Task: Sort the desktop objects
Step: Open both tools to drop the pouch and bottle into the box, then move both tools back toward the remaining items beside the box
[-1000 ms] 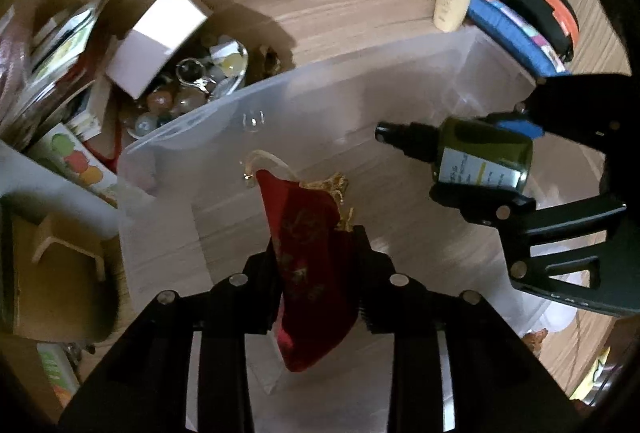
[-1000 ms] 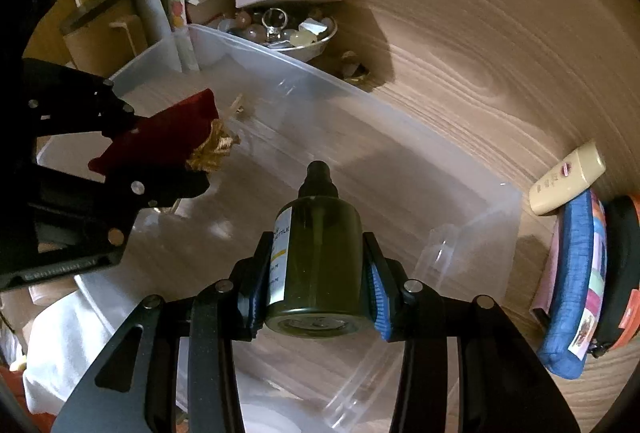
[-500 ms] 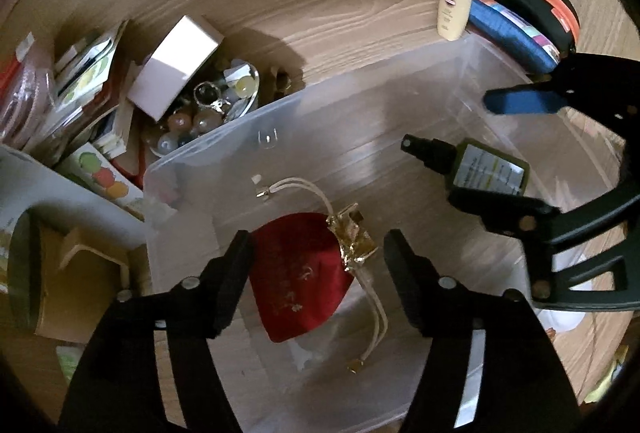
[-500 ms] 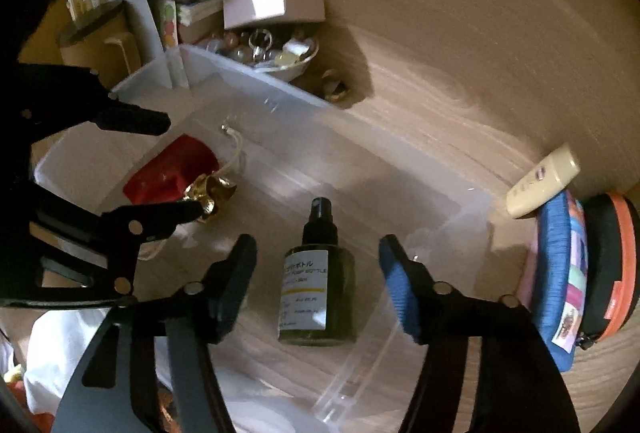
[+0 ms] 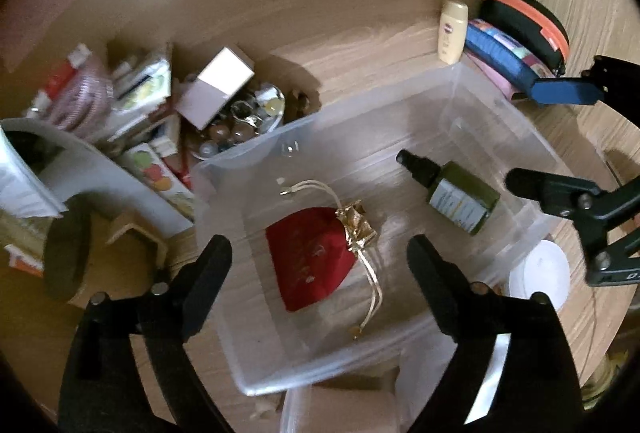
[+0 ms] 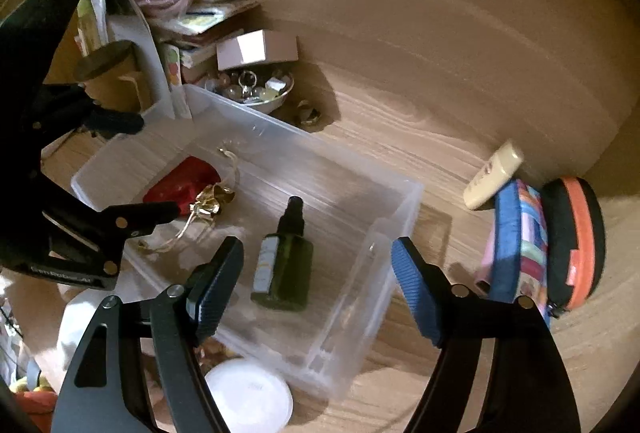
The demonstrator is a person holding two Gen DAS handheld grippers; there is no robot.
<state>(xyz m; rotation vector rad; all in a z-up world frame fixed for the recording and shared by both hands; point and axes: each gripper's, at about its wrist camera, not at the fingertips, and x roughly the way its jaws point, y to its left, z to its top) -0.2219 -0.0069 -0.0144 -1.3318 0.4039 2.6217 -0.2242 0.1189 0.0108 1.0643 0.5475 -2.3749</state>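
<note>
Your wooden desk (image 6: 400,121) carries a clear plastic bin (image 5: 496,113) out in the middle, with a messy pile of books and boxes (image 5: 148,101) hugging the desk's left edge past the bin's far-left corner. Over at the desk's right edge you've got an orange-and-black zip case (image 6: 576,233) leaning against a blue pouch (image 6: 512,229), with a cream tube (image 6: 492,175) just beside them. Inside the bin, the red drawstring pouch (image 5: 310,257) lies flat toward the left wall and the green spray bottle (image 6: 286,265) lies on its side toward the right wall, well apart. Your left gripper (image 5: 320,249) and right gripper (image 6: 318,273) both hang above the bin, jaws apart and still opening, nothing pinched in either.
</note>
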